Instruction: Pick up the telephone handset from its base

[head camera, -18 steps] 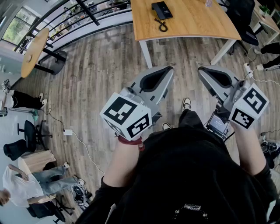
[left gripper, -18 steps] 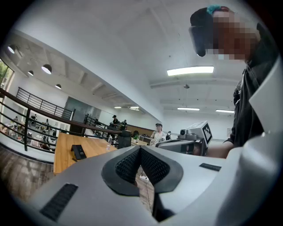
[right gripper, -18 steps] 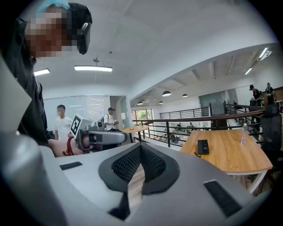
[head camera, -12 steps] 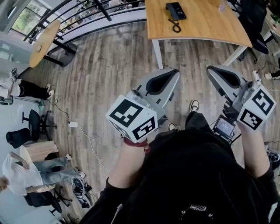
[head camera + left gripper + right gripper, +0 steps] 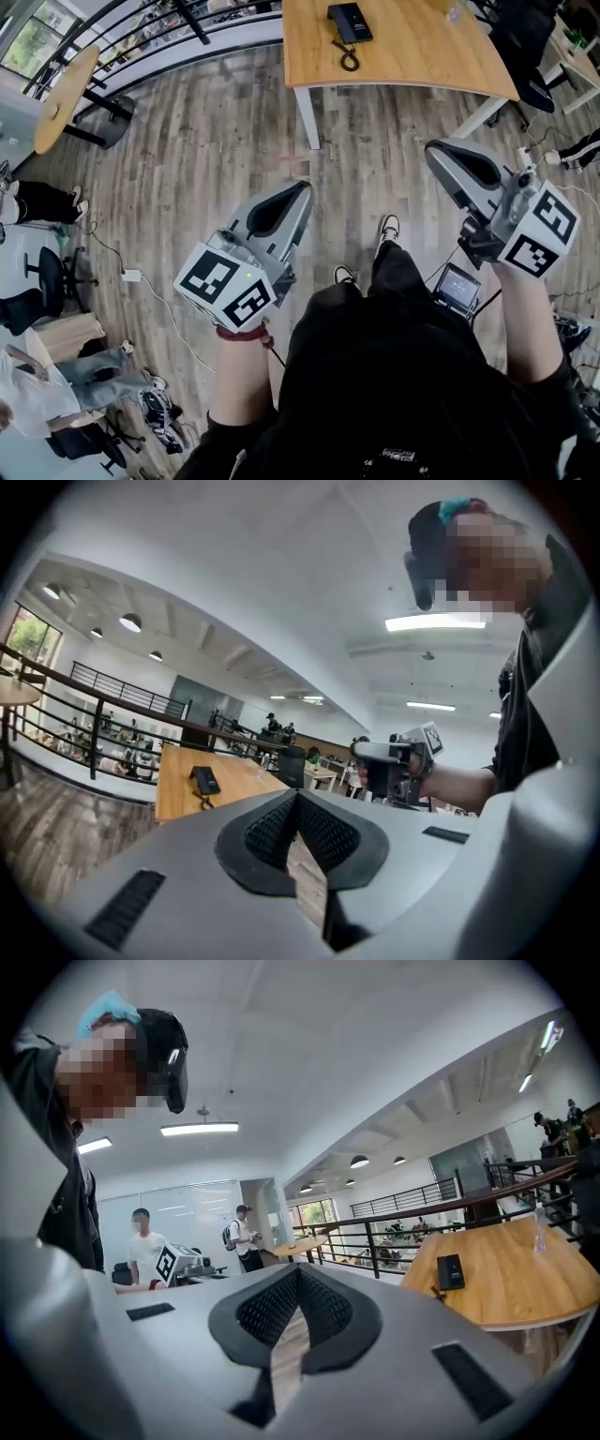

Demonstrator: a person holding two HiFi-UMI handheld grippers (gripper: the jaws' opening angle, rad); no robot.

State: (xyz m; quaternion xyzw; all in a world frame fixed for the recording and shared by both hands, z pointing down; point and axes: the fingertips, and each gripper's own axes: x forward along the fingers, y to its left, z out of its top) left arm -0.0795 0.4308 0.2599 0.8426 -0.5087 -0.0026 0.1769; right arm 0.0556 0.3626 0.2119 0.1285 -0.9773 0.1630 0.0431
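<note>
In the head view the left gripper point(image 5: 298, 190) is hanging at lower centre-left with its jaws pressed together on nothing, pointing up the frame and slightly right. The telephone point(image 5: 348, 21) is lying well apart from it, at the top centre of the frame on the wooden table point(image 5: 422, 56). Its long axis is running roughly up and down the picture, and its cord point(image 5: 349, 58) is curling just below it. The handset is too small to tell apart from the base. At the right, the right gripper point(image 5: 436, 152) is sitting higher in the frame, also closed and empty, pointing up and left toward the table. It is looking slightly the nearer of the two. Both hands are being held close to the body, near level, so either one is needing a long reach up the frame.
</note>
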